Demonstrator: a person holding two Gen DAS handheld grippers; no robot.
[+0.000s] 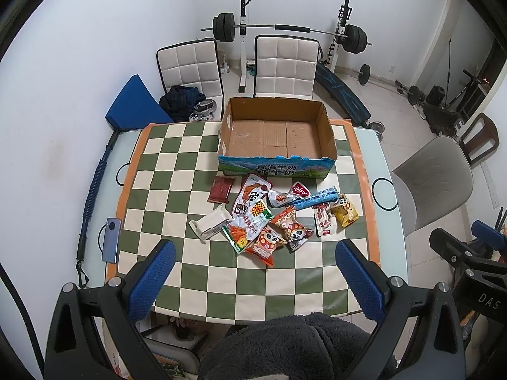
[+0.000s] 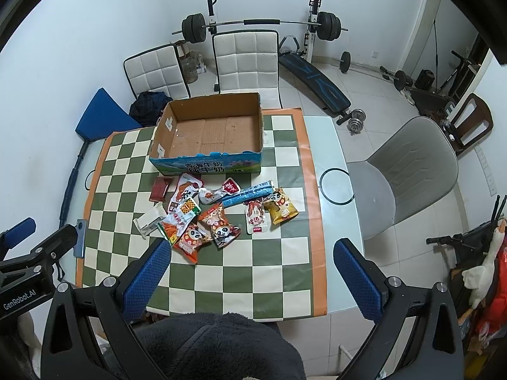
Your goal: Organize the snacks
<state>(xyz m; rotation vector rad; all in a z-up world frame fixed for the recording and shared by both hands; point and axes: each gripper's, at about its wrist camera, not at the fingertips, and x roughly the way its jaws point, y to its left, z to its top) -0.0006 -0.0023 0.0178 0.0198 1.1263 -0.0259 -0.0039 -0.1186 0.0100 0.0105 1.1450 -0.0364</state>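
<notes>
We held the left gripper (image 1: pixel 255 256) and right gripper (image 2: pixel 250 255) above the counter's (image 1: pixel 385 164) near edge, jaws spread and holding nothing. Beyond them lay the snack packets (image 1: pixel 272 215) on the checkered mat (image 1: pixel 190 171), just before the cardboard box (image 1: pixel 275 166).

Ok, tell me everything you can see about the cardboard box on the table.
The cardboard box is a shallow, open-topped tray of brown corrugated board, its top edges roughly torn. The outer front wall is printed blue and green with Chinese lettering. It is empty and sits upright on the far part of the checkered mat, just behind the scattered snack packets.
</notes>
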